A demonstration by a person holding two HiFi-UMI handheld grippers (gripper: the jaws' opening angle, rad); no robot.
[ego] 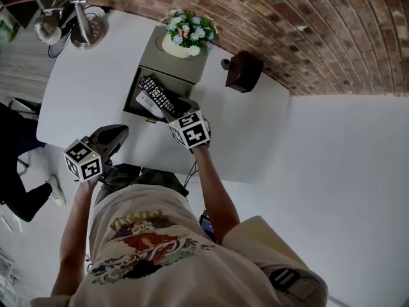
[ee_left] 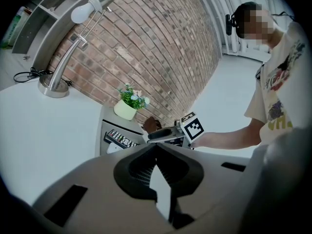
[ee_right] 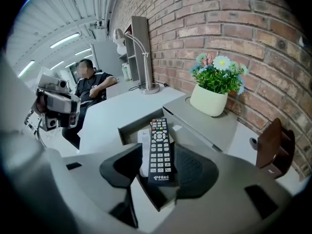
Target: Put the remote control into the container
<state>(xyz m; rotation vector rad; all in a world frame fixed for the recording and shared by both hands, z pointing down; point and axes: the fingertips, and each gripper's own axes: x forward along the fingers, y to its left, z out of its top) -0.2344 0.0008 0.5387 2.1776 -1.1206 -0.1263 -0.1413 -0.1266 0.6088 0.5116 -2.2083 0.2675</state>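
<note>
The black remote control (ego: 158, 94) lies slantwise in the open tray of the grey container (ego: 153, 59), partly on top of a white remote (ego: 146, 104). My right gripper (ego: 183, 109) is at the tray's front edge. In the right gripper view the black remote (ee_right: 161, 150) runs lengthwise between the jaws of the right gripper (ee_right: 158, 168). It lies close to the right pad, with a gap on the left through which the white remote (ee_right: 144, 143) shows. My left gripper (ego: 118, 132) hovers at the table's near left, shut and empty (ee_left: 156, 149).
A potted flower (ego: 185, 34) stands on the container's closed part. A brown wooden object (ego: 243, 71) sits to its right and a desk lamp (ego: 83, 27) at the far left. A seated person (ee_right: 92, 82) is beyond the table's left side.
</note>
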